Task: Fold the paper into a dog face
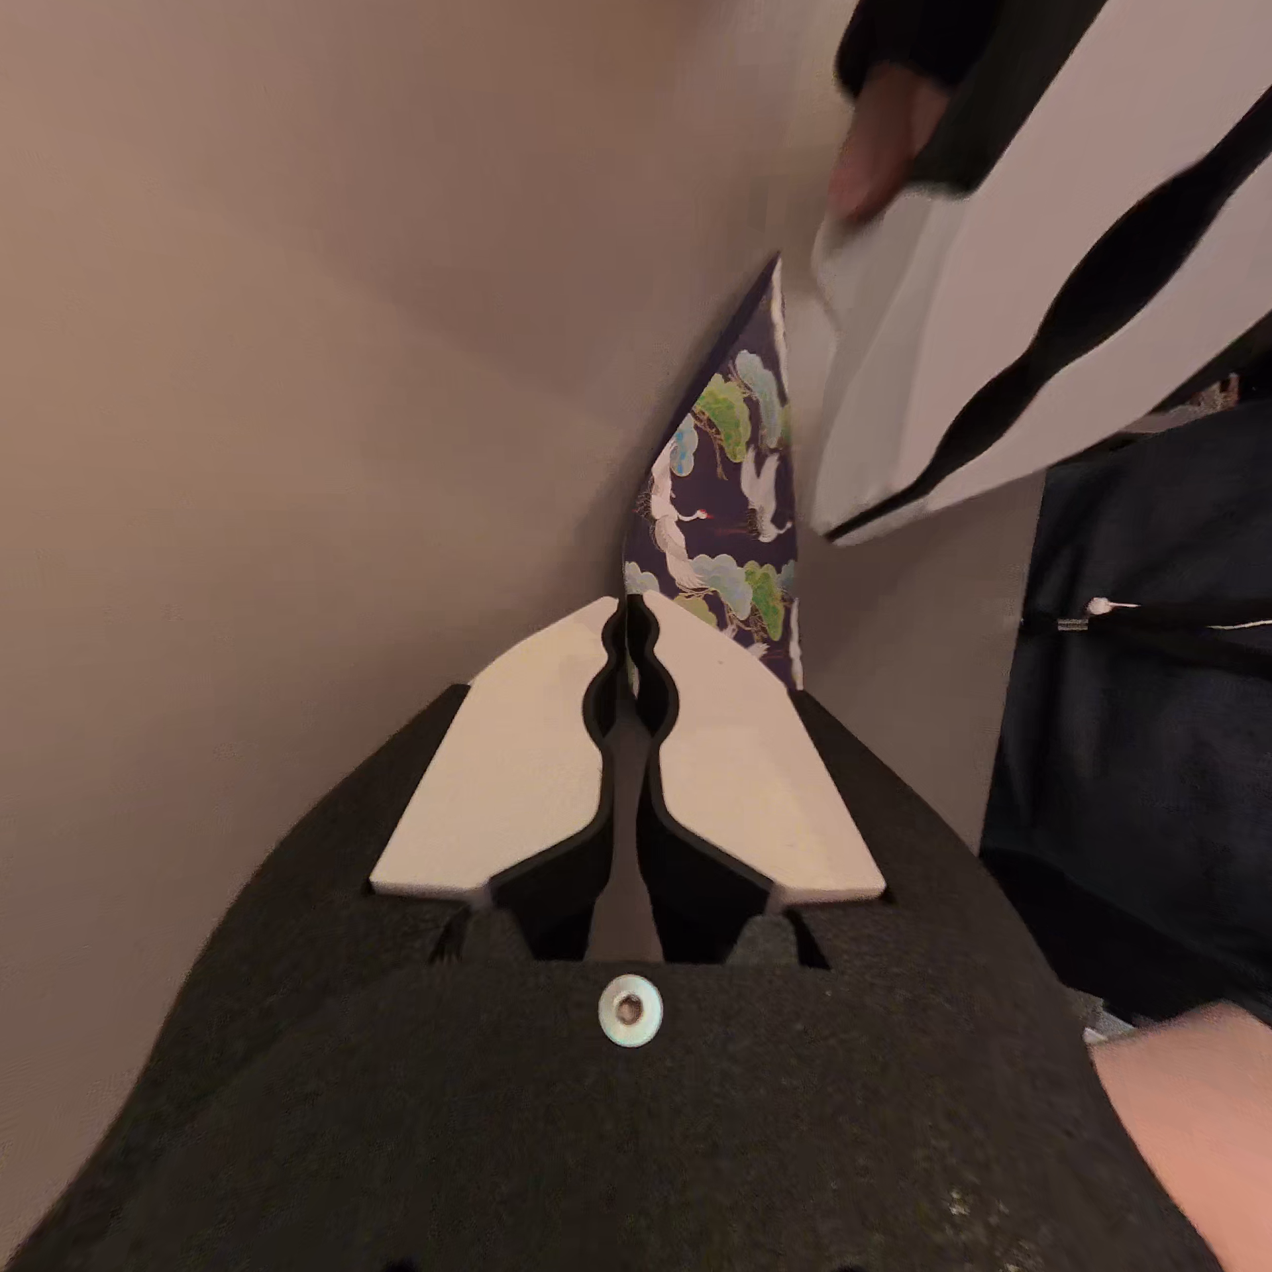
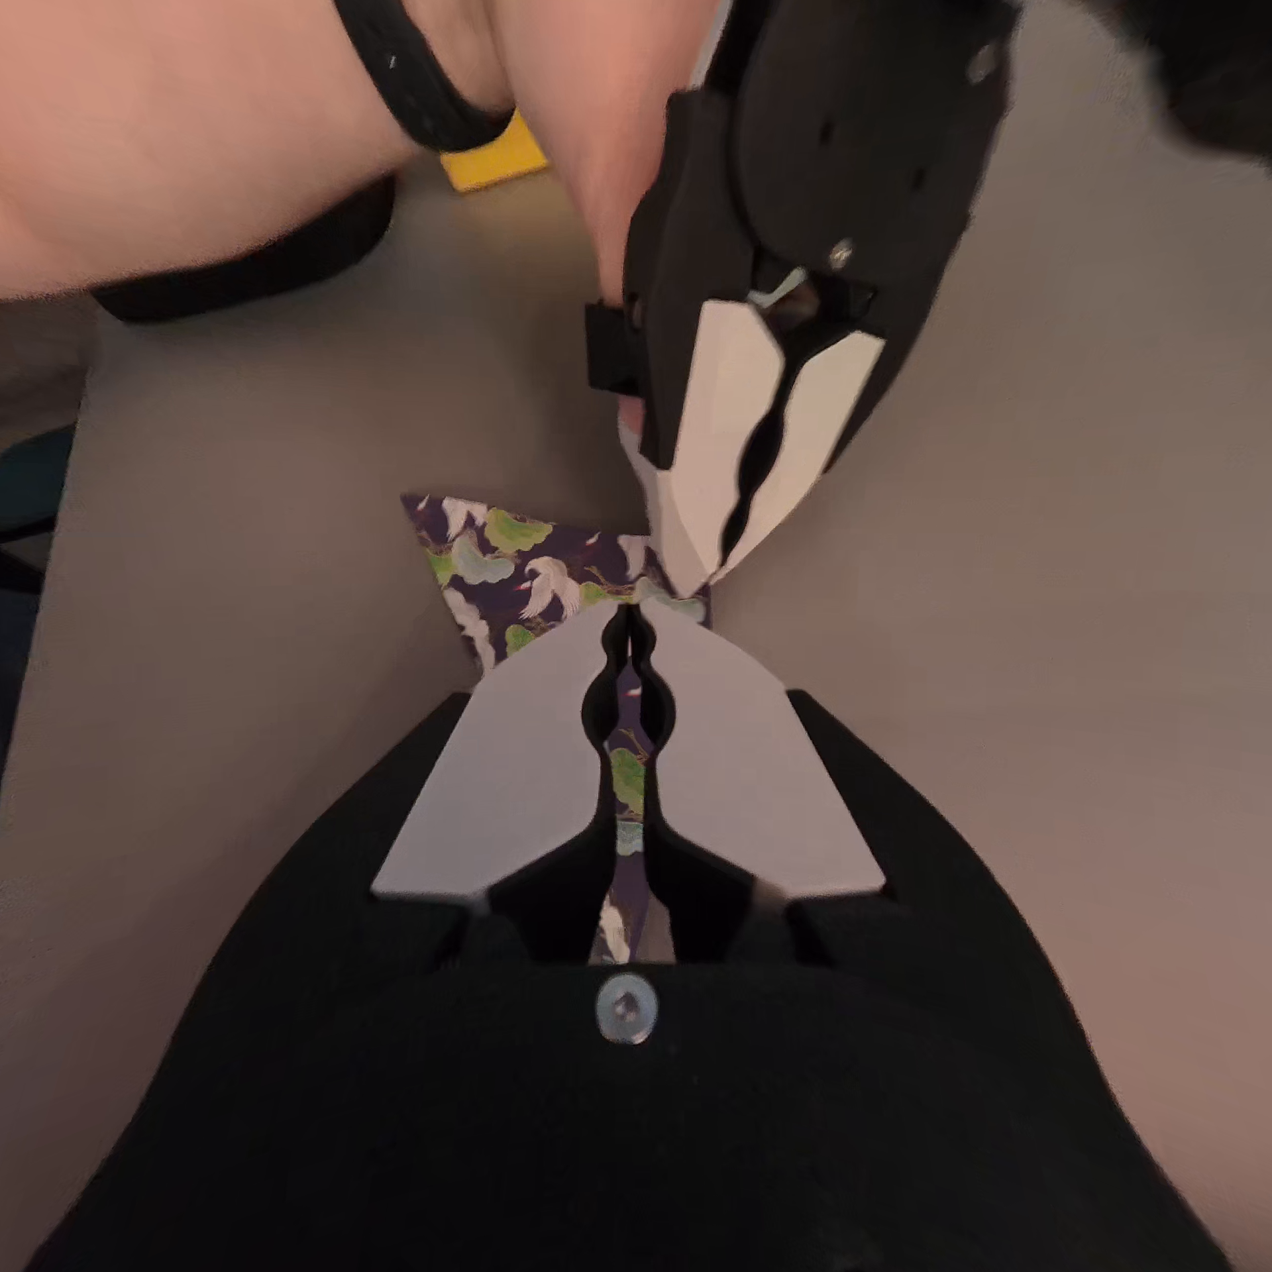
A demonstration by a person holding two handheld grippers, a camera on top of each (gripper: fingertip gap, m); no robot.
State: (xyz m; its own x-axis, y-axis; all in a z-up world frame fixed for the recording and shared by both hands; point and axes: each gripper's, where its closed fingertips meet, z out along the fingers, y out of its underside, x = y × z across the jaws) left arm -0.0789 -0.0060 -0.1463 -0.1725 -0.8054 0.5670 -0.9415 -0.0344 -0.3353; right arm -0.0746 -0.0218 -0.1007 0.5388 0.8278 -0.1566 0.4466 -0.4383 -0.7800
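On plain grey-beige tabletop: patterned paper folded to a triangle, crane print up. Left gripper pinched shut on the paper's edge. Right gripper closed, paper showing between its fingers. Yellow block at far edge, behind the person's forearm.

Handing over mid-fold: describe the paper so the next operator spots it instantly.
Look at the plain grey table, near the middle where both grippers meet. There lies the paper, a folded triangle. It alone is patterned, dark navy with white cranes and green trees, unlike the yellow block behind.
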